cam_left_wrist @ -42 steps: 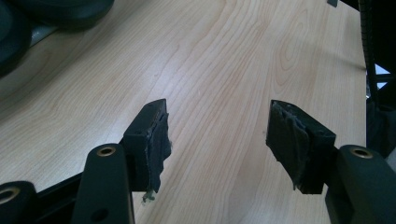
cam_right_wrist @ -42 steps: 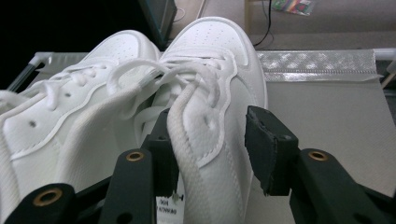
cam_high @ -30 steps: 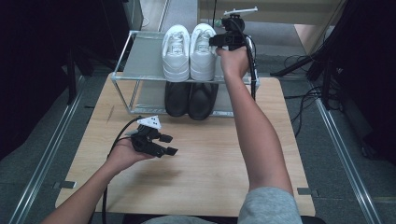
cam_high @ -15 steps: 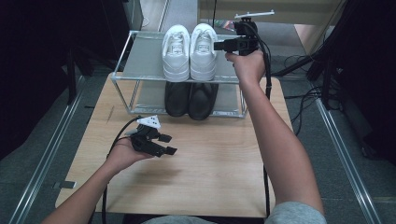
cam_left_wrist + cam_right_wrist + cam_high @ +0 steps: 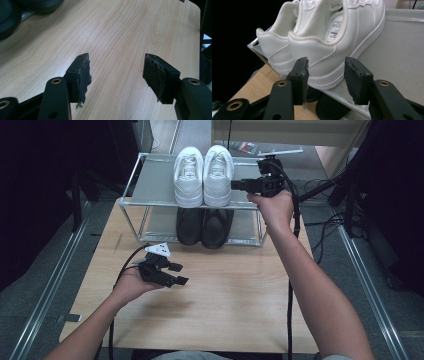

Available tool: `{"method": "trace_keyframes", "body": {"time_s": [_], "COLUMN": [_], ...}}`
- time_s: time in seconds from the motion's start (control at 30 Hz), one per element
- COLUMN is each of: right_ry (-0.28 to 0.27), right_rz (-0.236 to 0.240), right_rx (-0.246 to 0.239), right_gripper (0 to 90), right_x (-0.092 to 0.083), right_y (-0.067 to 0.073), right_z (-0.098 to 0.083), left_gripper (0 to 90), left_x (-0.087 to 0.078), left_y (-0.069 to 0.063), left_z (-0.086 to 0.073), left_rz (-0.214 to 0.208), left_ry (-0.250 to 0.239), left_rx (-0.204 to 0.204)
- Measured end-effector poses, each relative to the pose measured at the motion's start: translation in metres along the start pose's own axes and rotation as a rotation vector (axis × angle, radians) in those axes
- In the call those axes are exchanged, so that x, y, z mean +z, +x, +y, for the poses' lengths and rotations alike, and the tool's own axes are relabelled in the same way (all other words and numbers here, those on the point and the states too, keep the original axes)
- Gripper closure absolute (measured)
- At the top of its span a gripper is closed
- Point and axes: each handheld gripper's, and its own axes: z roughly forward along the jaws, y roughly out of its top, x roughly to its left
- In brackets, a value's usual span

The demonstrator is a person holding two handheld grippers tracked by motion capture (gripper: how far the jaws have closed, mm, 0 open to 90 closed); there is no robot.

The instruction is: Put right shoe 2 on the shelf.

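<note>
High view: two-tier shoe rack (image 5: 135, 195) stands at the far edge of the wooden table (image 5: 235, 300). Top shelf carries the pair of white sneakers (image 5: 204, 175), side by side, heels toward the person; lower tier holds the pair of black shoes (image 5: 204, 226), toes poking out at the front.

Right gripper (image 5: 235, 185) is up at top-shelf level, just beside the right-hand white sneaker (image 5: 218, 174), jaws pointing at its heel. Right gripper view: jaws stand moderately apart w/ nothing between them, the heel (image 5: 314, 53) just beyond the pads, not yet clamped. Can't tell for sure whether a pad brushes the leather; looks apart.

Left gripper (image 5: 177, 274) rests low over the table, well apart from the rack. Left gripper view: jaws wide apart, holding nothing, bare wood grain under them, black shoe edge at the top-left corner.

Progress, judged: approx. at the approach stage. Reach to the sneaker is done; closing on the heel, lifting it off the shelf and setting it down are all left. No shoe is off the rack so far.

Count: 2 white sneakers, 2 black shoes, 1 rack w/ 2 tiers, 2 grippers, 1 table.
</note>
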Motion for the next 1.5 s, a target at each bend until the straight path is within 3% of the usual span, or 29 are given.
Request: {"method": "trace_keyframes", "body": {"time_s": [0.37,0.8,1.5], "right_ry": [0.02,0.046,0.073], "right_rz": [0.047,0.124,0.175], "right_rx": [-0.053,-0.096,-0.113], "right_gripper": [53.9,50.1,47.4], "right_x": [-0.007,-0.002,0.002], "right_y": [0.003,0.0,-0.008], "right_z": [-0.037,-0.086,-0.161], "left_gripper": [38.5,38.1,37.5], "left_x": [0.0,0.0,0.0], "left_y": [-0.001,-0.001,-0.001], "left_z": [0.0,0.0,-0.001], "left_rz": [0.006,0.013,0.019], "left_ry": [-0.003,0.002,0.008], "left_rx": [0.0,0.002,0.011]}}
